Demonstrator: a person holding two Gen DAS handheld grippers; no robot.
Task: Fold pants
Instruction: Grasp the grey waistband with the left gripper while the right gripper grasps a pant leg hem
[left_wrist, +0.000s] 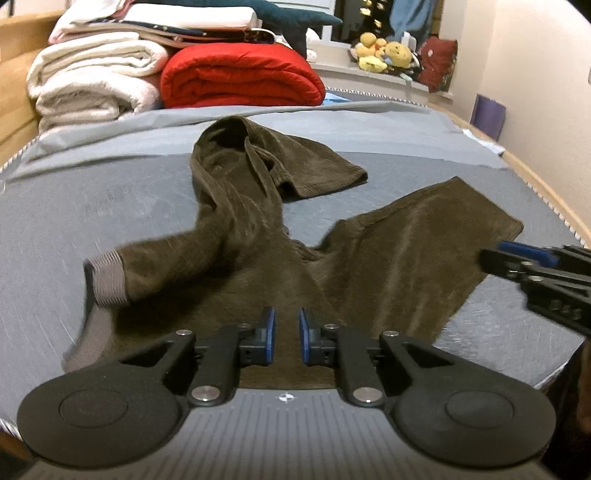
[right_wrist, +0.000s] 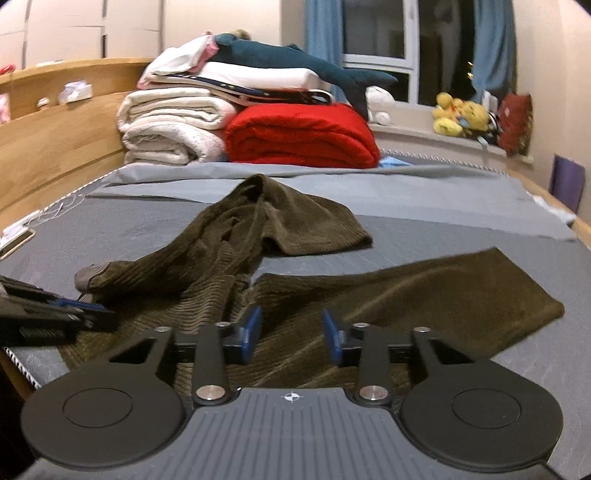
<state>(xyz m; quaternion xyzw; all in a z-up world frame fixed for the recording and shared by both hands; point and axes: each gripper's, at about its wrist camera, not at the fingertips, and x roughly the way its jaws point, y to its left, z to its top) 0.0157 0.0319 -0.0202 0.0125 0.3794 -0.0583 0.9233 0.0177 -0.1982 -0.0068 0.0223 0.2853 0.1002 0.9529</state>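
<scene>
Dark olive corduroy pants (left_wrist: 258, 229) lie rumpled on the grey bed (left_wrist: 74, 206). One leg is bunched and twisted with its grey ribbed cuff (left_wrist: 109, 277) at the left. The other leg (left_wrist: 424, 236) lies flat toward the right. My left gripper (left_wrist: 287, 334) hovers over the near part of the pants, jaws slightly apart and empty. My right gripper (right_wrist: 291, 332) is open and empty above the flat leg (right_wrist: 424, 295); it also shows in the left wrist view (left_wrist: 517, 264) at the right edge. The left gripper shows at the left edge of the right wrist view (right_wrist: 74, 310).
Folded white blankets (left_wrist: 92, 77) and a red blanket (left_wrist: 240, 74) are stacked at the bed's far end, with a plush shark (right_wrist: 295, 66) on top. Yellow plush toys (left_wrist: 384, 51) sit on the windowsill. A wooden headboard (right_wrist: 55, 140) runs along the left.
</scene>
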